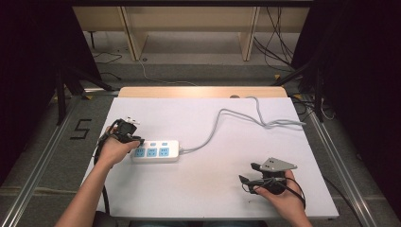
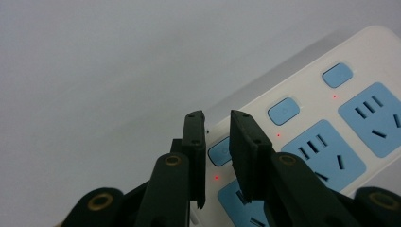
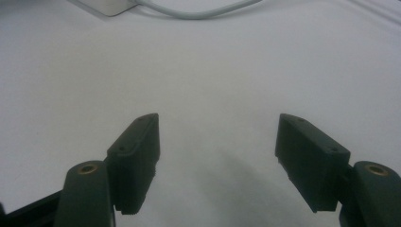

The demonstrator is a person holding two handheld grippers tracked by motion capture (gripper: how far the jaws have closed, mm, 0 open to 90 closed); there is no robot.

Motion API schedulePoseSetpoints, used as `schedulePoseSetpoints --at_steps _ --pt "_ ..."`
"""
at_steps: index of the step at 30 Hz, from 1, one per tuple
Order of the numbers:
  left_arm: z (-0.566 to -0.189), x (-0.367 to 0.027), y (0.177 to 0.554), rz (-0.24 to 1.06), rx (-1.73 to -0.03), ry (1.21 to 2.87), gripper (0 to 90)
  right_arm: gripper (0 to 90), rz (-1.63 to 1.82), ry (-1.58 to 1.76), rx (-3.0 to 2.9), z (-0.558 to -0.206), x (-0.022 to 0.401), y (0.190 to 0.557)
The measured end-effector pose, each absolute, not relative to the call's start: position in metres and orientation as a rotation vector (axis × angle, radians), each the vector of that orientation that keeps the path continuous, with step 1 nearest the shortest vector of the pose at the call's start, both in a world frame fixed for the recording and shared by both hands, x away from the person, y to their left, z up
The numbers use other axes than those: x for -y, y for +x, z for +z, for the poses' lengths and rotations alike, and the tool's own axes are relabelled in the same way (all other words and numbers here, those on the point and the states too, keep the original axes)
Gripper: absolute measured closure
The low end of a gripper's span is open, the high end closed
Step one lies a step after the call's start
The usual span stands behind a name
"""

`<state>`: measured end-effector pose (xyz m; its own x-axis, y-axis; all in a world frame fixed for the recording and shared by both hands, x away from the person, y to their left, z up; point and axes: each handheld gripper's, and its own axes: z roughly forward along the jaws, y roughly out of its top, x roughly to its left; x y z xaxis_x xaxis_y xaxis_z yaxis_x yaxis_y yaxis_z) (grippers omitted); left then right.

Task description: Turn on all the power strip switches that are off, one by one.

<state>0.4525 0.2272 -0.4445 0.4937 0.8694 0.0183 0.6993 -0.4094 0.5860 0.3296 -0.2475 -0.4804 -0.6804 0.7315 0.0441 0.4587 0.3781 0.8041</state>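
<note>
A white power strip point(image 1: 156, 151) with three blue sockets and three blue switch buttons lies on the white table top point(image 1: 213, 189), left of centre. My left gripper point(image 1: 137, 140) hovers over its left end. In the left gripper view the strip point(image 2: 364, 56) fills the right side, and the left gripper point(image 2: 217, 116) has its jaws a narrow gap apart, with nothing pinched, just above the nearest blue button point(image 2: 219, 153). Small red lights point(image 2: 216, 178) glow beside the buttons. My right gripper point(image 1: 248, 172) rests at the front right, and its jaws point(image 3: 217, 127) stand wide apart and empty.
The strip's grey cable point(image 1: 222, 118) snakes from its right end to the table's back right corner and runs across the top of the right gripper view point(image 3: 198, 12). Dark stands and floor cables flank the table. A metal rail runs along each side.
</note>
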Motion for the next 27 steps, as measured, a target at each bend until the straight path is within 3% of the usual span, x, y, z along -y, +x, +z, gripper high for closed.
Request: schedulePoseSetpoints --at_steps 27 --pt "-0.434 -0.22 0.426 0.474 -1.092 2.139 39.4 32.4 1.207 1.044 -2.321 -0.48 0.247 0.329"
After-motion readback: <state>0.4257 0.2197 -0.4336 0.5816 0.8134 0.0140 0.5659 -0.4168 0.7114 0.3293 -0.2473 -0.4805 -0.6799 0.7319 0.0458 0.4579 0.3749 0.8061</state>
